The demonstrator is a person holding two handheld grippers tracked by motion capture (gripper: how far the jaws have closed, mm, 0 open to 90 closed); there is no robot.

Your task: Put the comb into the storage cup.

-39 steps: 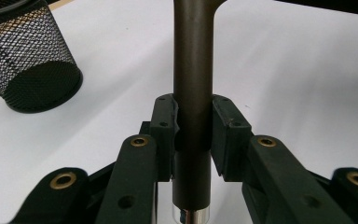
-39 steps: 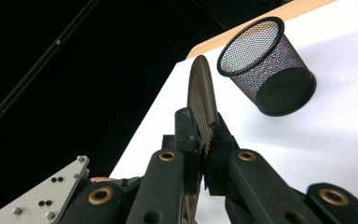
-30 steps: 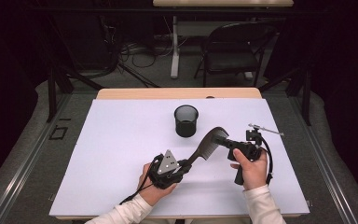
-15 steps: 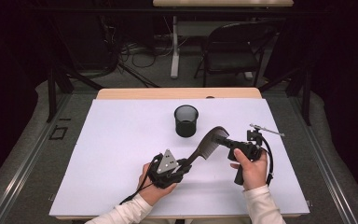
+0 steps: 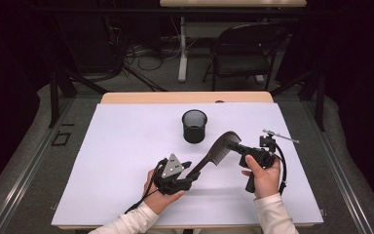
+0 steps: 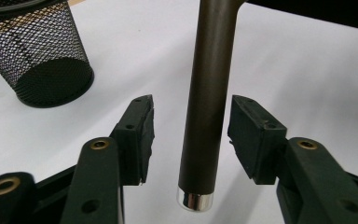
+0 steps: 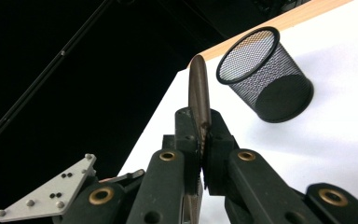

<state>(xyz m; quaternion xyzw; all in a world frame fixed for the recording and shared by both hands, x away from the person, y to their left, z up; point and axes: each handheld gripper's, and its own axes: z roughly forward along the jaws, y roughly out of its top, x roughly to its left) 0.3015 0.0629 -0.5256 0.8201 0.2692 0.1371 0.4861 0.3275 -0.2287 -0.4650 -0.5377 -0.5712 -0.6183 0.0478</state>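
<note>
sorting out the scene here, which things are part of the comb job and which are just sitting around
In the job:
- comb, its toothed end clamped in the right gripper
- left gripper, jaws just opening, apart from the comb's handle between them
- mesh cup, nearby on the table

Lying about:
- folding chair
- floor cables

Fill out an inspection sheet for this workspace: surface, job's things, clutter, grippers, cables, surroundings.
Surface: white table, wooden strip at its far edge.
Job's things: dark comb held off the table between the grippers; black mesh cup upright beyond it.
Clutter: nothing seen.
Grippers: left gripper has just been opening, its pads now clear of the comb's handle between them; right gripper shut on the comb's toothed end.
Cables: one trails from each gripper toward the person; more lie on the floor beyond the table.
Surroundings: dark room, folding chair and a second table behind.
</note>
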